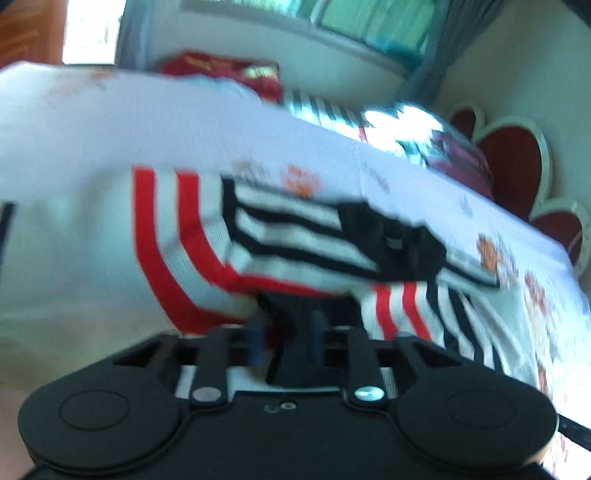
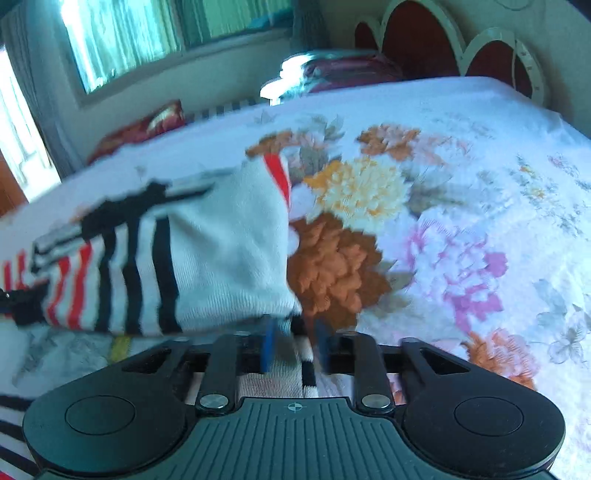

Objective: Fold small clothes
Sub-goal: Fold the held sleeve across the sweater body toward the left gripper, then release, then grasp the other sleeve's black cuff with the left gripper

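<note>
A small white knit garment (image 1: 207,236) with red and black stripes hangs lifted above the floral bedsheet (image 1: 461,206). My left gripper (image 1: 288,325) is shut on its lower edge, fingers hidden under the cloth. In the right wrist view the same garment (image 2: 221,258) drapes to the left, and my right gripper (image 2: 293,343) is shut on its white hem, the blue pads (image 2: 266,347) pinching the fabric. Both views are motion-blurred.
The bed carries a flowered sheet (image 2: 424,221). A red heart-shaped headboard (image 1: 517,162) stands at the far end with a dark red pillow (image 2: 351,70). A red cushion (image 1: 221,70) and a window (image 2: 147,33) lie beyond the bed.
</note>
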Demonstrator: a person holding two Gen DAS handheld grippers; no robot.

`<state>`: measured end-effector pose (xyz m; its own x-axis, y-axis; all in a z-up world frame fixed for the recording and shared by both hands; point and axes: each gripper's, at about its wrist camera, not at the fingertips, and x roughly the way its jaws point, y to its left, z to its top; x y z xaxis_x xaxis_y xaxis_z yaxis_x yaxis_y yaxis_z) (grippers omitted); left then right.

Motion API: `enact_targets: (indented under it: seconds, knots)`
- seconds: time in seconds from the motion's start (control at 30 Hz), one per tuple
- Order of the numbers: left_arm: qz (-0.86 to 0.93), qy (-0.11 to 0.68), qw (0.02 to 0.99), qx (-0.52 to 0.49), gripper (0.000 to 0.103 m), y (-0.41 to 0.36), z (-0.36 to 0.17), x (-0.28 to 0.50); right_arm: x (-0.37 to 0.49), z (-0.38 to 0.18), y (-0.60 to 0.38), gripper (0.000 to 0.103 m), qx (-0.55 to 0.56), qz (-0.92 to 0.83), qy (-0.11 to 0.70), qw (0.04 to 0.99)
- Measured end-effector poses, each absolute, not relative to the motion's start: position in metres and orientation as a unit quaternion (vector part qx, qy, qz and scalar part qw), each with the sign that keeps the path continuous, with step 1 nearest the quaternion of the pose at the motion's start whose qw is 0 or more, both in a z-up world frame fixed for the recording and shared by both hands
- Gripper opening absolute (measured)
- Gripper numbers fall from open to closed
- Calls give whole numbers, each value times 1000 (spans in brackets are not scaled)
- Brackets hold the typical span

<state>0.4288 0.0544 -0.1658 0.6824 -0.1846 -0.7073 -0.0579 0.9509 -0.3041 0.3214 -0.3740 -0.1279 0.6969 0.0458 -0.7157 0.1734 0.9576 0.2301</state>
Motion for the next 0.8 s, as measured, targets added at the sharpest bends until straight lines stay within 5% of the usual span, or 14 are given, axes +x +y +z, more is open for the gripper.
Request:
enact_targets:
  seconds: [0.07, 0.6, 0.63, 0.67, 0.8]
  knots:
    - [-29, 377, 912, -157, 48, 56, -157, 425, 327, -120, -379, 53, 143, -38, 373, 916]
    - [-82, 413, 902, -93, 48, 6, -192, 440, 473, -151, -403, 52, 201, -21, 389, 899]
    - [-82, 414, 902, -89, 48, 5, -192, 441, 479, -153, -403, 46, 203, -17, 391, 897]
    - [-81, 414, 903, -87, 48, 4, -192, 441, 483, -155, -403, 19, 206, -11, 395, 895]
    - [-79, 414, 903, -86, 48, 5, -191, 441, 481, -153, -398, 9, 163, -23, 382, 909]
